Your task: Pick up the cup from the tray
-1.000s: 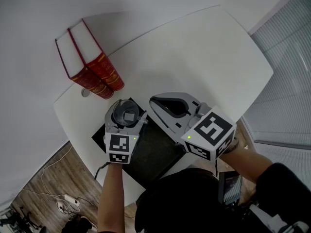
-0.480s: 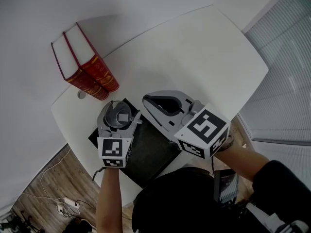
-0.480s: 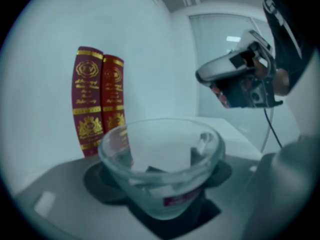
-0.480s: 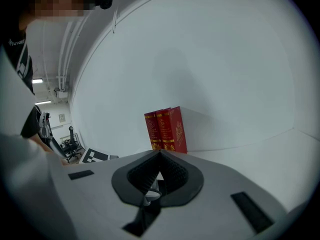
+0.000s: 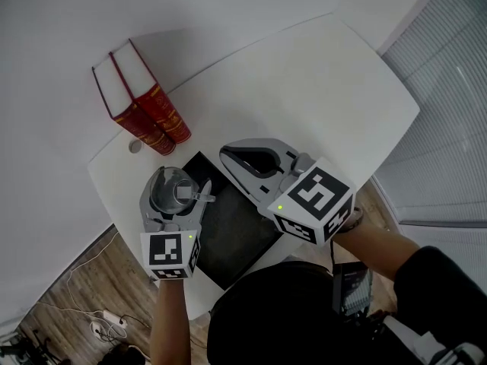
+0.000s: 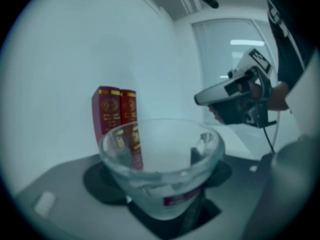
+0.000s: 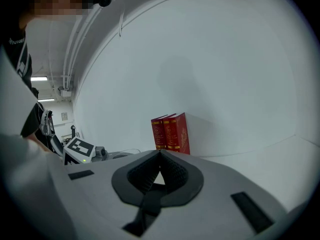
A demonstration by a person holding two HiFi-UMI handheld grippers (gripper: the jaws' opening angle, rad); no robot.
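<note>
The white table (image 5: 327, 82) fills the middle of your head view, running from the lower left to the upper right. On its near edge, at lower centre, lies the black tray (image 5: 232, 223).

Your right gripper (image 5: 226, 155) reaches in from the lower right, over the tray's upper part. In the right gripper view its jaws (image 7: 160, 154) meet at their tips and have nothing between them.

Your left gripper (image 5: 173, 196) comes up from the bottom of the frame, left of the tray. Its jaws stand partly apart and are closed round a clear glass cup (image 5: 166, 187).

That cup is off the tray, just beside its left edge and over the left end of the table. In the left gripper view the cup (image 6: 160, 159) sits upright between the jaws and bears a small red label low on its wall.

Two red books (image 5: 141, 97) stand side by side in the upper left, well apart from the tray. A small grey round thing (image 5: 135, 147) lies on the table at their lower end.
</note>
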